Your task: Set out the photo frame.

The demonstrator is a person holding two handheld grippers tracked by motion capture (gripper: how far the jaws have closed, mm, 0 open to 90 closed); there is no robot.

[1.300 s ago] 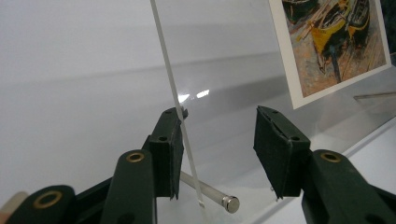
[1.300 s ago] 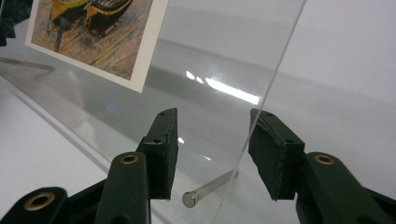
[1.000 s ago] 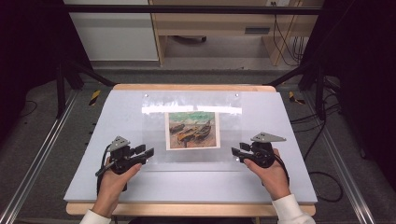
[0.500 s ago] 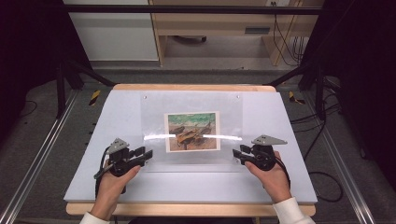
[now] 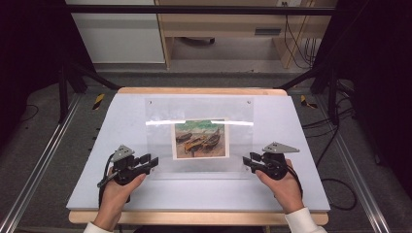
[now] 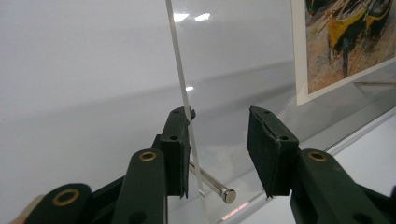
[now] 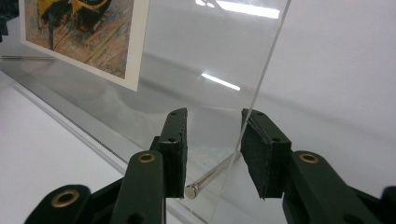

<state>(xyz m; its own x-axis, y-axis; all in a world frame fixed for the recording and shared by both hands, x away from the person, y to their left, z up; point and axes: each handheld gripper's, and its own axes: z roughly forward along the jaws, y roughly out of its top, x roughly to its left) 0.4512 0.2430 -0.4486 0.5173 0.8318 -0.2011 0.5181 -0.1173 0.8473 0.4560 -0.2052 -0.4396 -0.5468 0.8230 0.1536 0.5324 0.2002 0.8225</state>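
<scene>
A clear acrylic sheet (image 5: 199,109) lies on the white table (image 5: 301,145) over a print of painted boats (image 5: 200,140). My left gripper (image 5: 153,161) is at the sheet's near left corner and my right gripper (image 5: 247,161) at its near right corner. In the left gripper view the jaws of the gripper (image 6: 219,135) stand open on either side of the sheet's thin edge (image 6: 180,70), with a metal pin (image 6: 212,184) between them. The right gripper (image 7: 212,135) is open the same way around the sheet (image 7: 210,60) and a pin (image 7: 210,179).
Two small holes mark the sheet's far corners (image 5: 248,102). The table's wooden front edge (image 5: 194,217) runs under the person's wrists. Metal rails (image 5: 39,165) flank the table, and cables (image 5: 335,187) lie on the floor at the right.
Both grippers have shifted slightly toward the person. The bright light streak on the sheet has moved, so the sheet's tilt has changed. The print stays in place.
</scene>
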